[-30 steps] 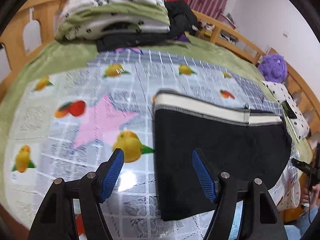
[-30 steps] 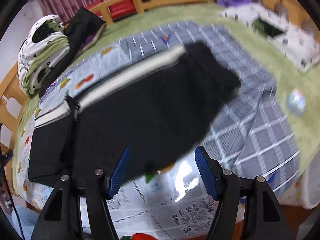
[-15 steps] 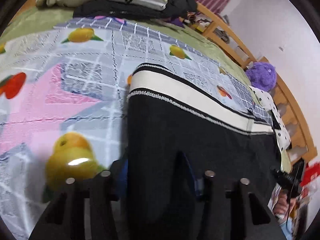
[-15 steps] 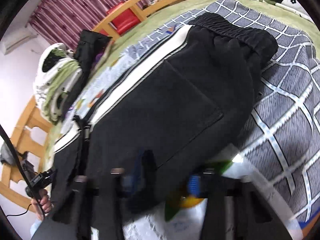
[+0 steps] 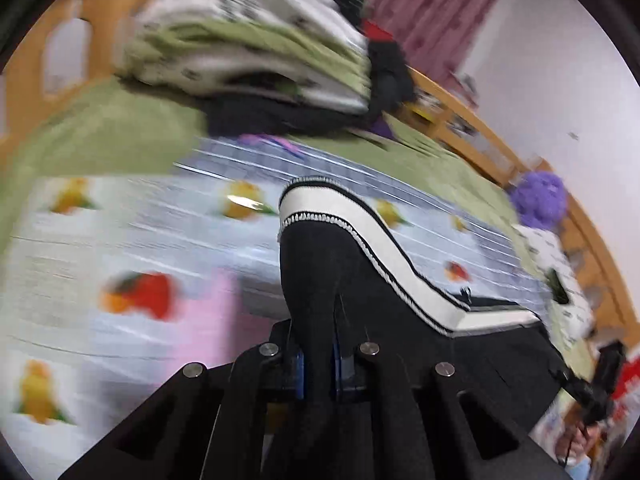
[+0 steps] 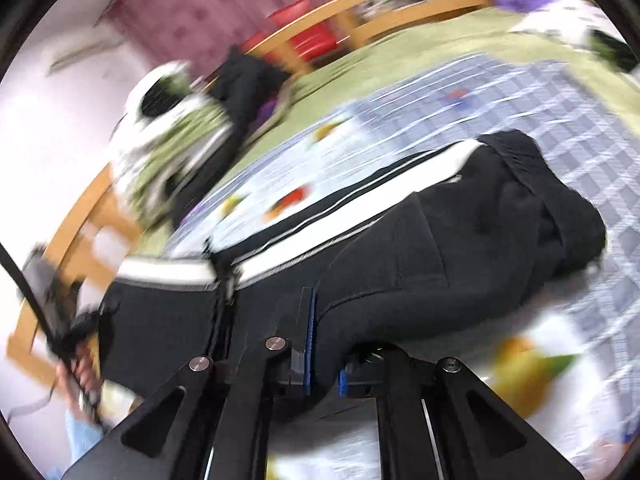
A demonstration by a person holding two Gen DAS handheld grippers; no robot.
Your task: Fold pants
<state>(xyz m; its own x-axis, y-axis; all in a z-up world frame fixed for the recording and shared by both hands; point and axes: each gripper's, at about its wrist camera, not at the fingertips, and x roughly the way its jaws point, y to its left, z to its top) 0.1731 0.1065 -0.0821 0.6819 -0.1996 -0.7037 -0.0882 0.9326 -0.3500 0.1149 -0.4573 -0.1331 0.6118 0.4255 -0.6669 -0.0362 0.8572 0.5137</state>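
1. Bed [image 5: 100, 140], green cover, wooden rail round it; most of frame blurred.
2. Fruit-print cloth [image 5: 120, 240] spread over bed, grey check part at far side.
3. Stack of folded bedding [image 5: 248, 52], white/green, at far end of bed w/ dark clothes under & beside it.
4. Black pants [image 5: 320, 272] w/ white side stripe lie on fruit-print cloth; near edge bunched & pulled up off the cloth at both grip points, waistband end [image 6: 532, 168] to the right in right wrist view.
5. Left gripper [image 5: 318, 364]: jaws pressed together, pinching black fabric near the cuff end.
6. Right gripper [image 6: 324, 364]: jaws likewise clamped on pants edge below the pocket seam.
7. Purple plush [image 5: 540, 200] at far right rail, well apart from pants.
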